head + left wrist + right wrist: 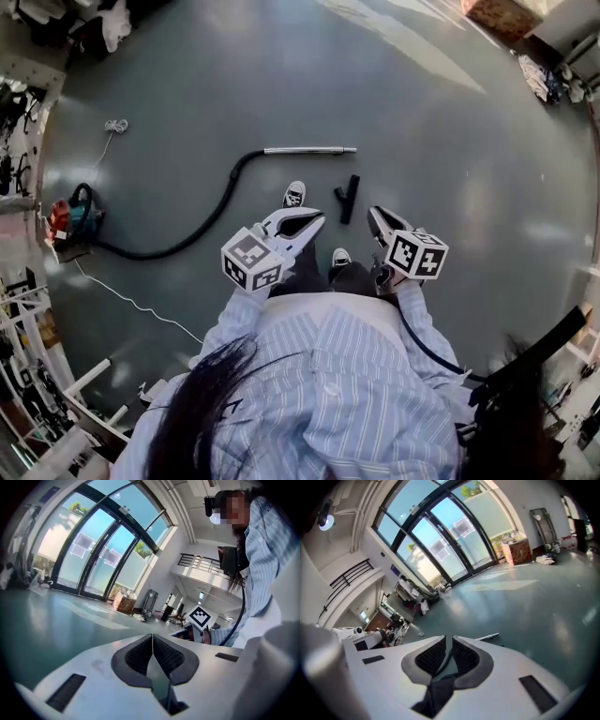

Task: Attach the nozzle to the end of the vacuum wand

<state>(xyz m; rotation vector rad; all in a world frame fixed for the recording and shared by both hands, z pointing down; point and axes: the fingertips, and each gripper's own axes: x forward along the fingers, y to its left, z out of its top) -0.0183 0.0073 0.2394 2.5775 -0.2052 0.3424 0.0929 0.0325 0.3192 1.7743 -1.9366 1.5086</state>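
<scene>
The silver vacuum wand [309, 150] lies on the grey floor, joined to a black hose [202, 225] that runs to a red and teal vacuum body [70, 217]. The black nozzle [347, 199] lies apart from the wand, just below its free end. My left gripper [302, 223] hovers left of the nozzle, its jaws pressed together and empty [153, 635]. My right gripper [379, 223] hangs just right of the nozzle, with a narrow slit between its jaws and nothing in it [447, 639]. Part of the wand [487, 636] shows beyond its jaws.
The person's shoes [294, 194] [340, 256] stand between the grippers, close to the nozzle. A white power cord [122, 295] trails from the vacuum. Cluttered shelves [19, 112] line the left wall. A cardboard box [502, 14] sits at the far right.
</scene>
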